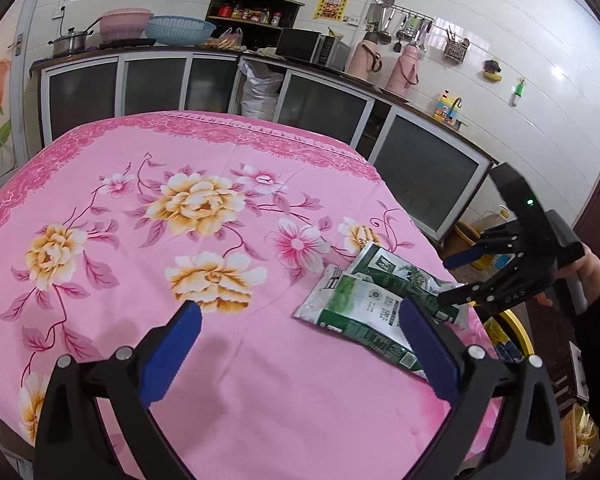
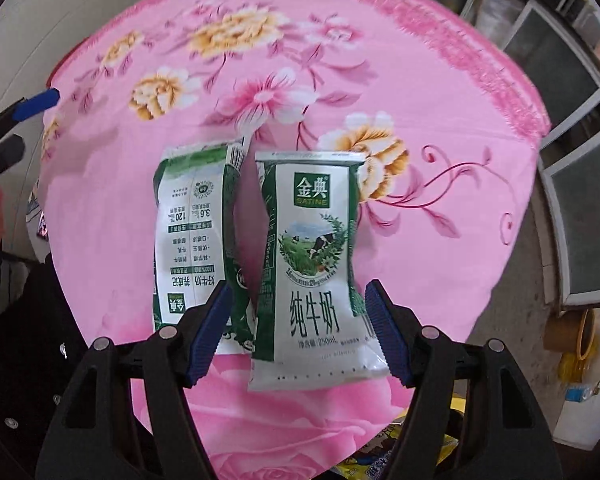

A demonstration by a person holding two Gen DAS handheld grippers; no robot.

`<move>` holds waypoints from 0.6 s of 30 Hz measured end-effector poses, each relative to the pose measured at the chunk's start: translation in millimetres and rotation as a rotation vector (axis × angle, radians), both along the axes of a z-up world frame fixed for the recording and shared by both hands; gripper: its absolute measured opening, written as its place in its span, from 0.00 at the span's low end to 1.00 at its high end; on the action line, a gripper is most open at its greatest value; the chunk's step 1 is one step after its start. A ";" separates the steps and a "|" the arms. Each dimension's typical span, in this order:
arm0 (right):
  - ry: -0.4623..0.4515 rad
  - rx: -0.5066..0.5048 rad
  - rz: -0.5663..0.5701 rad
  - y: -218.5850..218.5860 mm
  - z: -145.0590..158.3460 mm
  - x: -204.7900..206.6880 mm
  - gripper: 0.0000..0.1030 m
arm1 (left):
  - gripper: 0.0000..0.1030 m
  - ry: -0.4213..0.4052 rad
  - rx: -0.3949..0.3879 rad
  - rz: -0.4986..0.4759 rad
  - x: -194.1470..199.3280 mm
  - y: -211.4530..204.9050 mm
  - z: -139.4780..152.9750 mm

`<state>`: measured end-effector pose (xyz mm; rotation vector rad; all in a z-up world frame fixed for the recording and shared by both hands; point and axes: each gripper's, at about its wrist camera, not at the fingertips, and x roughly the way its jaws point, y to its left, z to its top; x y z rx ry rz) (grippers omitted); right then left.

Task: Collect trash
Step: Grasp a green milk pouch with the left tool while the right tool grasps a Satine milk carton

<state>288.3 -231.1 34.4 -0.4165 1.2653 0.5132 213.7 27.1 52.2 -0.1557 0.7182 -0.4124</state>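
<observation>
Green-and-white flattened milk cartons [image 2: 312, 272] [image 2: 196, 236] on our pink floral tablecloth [image 2: 440, 272], our right gripper [image 2: 300, 336] spread wide astride one carton, our left gripper [image 1: 296, 354] open, empty.

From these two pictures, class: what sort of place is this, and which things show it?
Most likely a home kitchen: a grey microwave oven on the dark counter, metal ladles on a wall rail, and a steel lidded pot near stacked plastic basins.

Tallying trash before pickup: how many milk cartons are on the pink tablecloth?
2. The front-side-up milk carton lies flattened between the open right gripper's fingers; the back-side-up milk carton lies just left of it. None other visible, though the table's near edge is hidden.
</observation>
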 end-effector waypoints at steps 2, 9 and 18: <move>0.033 -0.002 0.004 3.1 -7.1 5.9 0.63 | 0.93 0.006 -0.009 0.008 1.3 6.5 -2.5; 0.098 0.012 -0.049 7.7 -25.8 28.7 0.63 | 0.93 0.025 -0.034 0.035 6.7 19.0 -8.9; 0.094 0.095 -0.104 -3.2 -22.1 33.1 0.49 | 0.93 -0.022 0.029 0.005 2.5 16.0 -1.0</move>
